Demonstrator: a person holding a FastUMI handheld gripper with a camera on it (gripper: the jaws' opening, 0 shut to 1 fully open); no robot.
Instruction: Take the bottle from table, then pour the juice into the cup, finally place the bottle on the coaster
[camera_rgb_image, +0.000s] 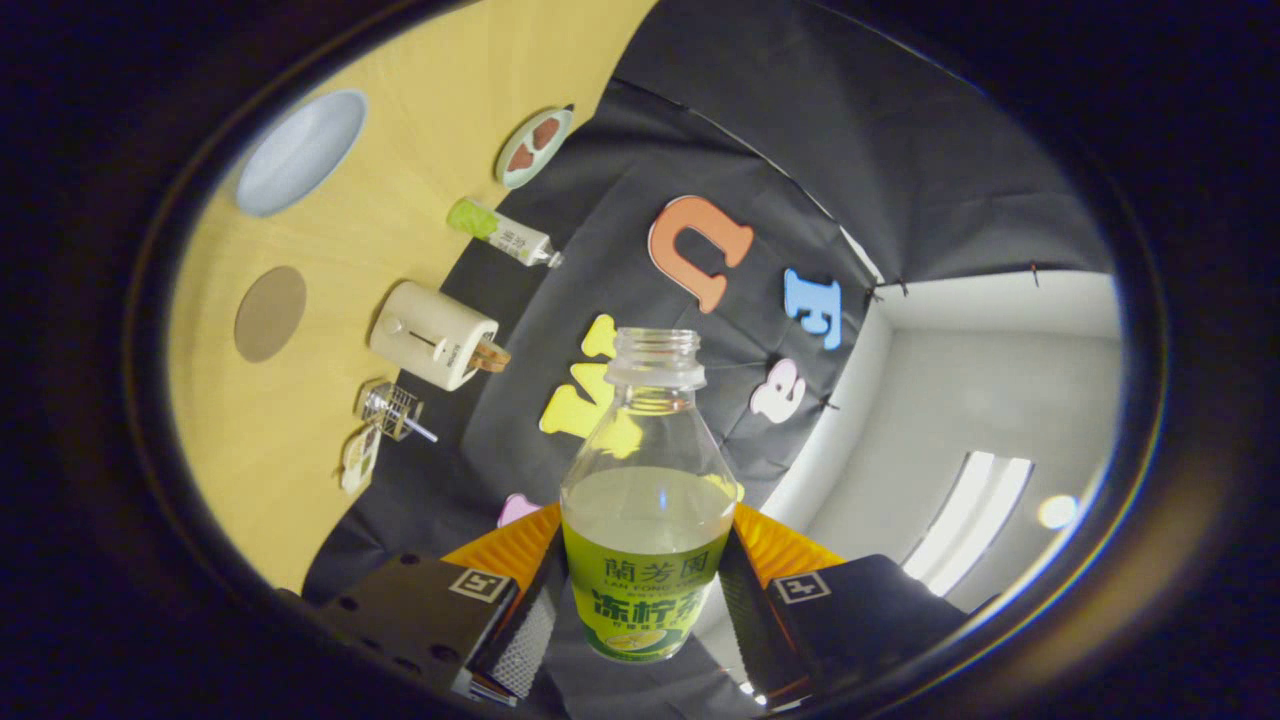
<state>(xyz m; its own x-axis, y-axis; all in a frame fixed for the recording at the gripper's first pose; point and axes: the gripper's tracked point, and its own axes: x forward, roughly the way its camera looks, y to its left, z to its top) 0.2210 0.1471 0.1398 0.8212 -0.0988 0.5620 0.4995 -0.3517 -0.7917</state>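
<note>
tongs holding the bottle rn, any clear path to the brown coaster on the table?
Probably yes. The tongs are shut on the bottle, uncapped and part full. The brown coaster lies bare on the table, apart from the toaster beside it. Nothing sits between, but the view is tilted, so level the bottle first.

Uncapped clear bottle (645, 520), green label, roughly half full of pale juice, stood between my jaws; brown round coaster (270, 313) lay flat on the tabletop (330, 250).
</note>
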